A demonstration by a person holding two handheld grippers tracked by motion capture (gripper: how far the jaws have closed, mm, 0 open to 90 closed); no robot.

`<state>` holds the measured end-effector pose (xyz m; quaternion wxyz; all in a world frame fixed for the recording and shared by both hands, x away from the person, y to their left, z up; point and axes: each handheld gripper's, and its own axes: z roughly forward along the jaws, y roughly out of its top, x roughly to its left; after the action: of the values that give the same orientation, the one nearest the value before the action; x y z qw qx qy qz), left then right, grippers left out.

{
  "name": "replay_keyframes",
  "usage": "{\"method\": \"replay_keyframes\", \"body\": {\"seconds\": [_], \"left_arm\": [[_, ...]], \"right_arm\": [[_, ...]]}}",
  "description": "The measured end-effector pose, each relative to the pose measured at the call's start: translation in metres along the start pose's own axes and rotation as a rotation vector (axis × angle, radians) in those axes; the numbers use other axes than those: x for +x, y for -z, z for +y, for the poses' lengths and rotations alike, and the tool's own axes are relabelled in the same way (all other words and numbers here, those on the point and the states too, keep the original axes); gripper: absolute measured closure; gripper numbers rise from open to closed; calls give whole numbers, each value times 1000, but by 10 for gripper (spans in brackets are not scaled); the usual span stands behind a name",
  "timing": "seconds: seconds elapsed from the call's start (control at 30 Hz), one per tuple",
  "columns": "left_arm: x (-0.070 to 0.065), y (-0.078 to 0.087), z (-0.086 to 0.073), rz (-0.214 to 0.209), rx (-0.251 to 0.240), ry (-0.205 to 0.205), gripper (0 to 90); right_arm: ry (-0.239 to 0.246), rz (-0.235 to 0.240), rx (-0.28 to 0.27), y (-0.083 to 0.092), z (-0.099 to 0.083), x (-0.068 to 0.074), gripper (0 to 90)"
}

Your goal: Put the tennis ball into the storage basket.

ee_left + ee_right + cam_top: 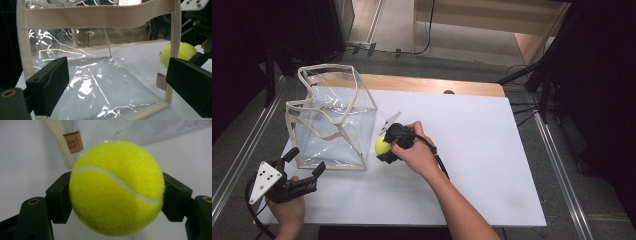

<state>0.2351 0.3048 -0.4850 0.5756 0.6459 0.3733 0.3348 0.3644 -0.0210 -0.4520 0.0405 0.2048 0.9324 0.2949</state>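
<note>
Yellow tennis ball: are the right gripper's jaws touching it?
Touching. In the right gripper view, the right gripper's two black jaws press against both sides of the yellow tennis ball, no gap.

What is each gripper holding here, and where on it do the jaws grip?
The right gripper holds the tennis ball, its jaws clamped on two opposite sides. The left gripper holds nothing; its jaws stand open in front of the clear bag.

White table top [492, 150] on grey floor [562, 200]; wooden furniture [492, 17] at upper centre; dark at both upper corners.
</note>
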Motion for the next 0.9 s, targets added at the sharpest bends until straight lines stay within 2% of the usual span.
{"method": "replay_keyframes", "body": {"seconds": [0.13, 0.17, 0.43, 0.5, 0.57, 0.6, 0.67, 0.9], "left_arm": [[0, 0, 0, 0, -1, 0, 54], [0, 0, 0, 0, -1, 0, 54], [0, 0, 0, -1, -1, 3, 54], [0, 0, 0, -1, 0, 1, 54], [0, 0, 0, -2, 0, 2, 54], [0, 0, 0, -2, -1, 3, 54], [0, 0, 0, 0, 1, 5, 53], [0, 0, 0, -3, -3, 5, 54]], "right_arm": [[8, 23, -5, 0, 7, 1, 230], [22, 30, -9, 0, 9, 1, 230], [27, 42, -20, 6, 23, 2, 231], [44, 36, -30, 7, 25, 1, 231], [34, 44, -30, 11, 28, 1, 231], [46, 44, -44, 11, 29, 0, 231], [30, 57, -32, 16, 32, 0, 231], [51, 64, -47, 29, 41, -2, 231]]}}
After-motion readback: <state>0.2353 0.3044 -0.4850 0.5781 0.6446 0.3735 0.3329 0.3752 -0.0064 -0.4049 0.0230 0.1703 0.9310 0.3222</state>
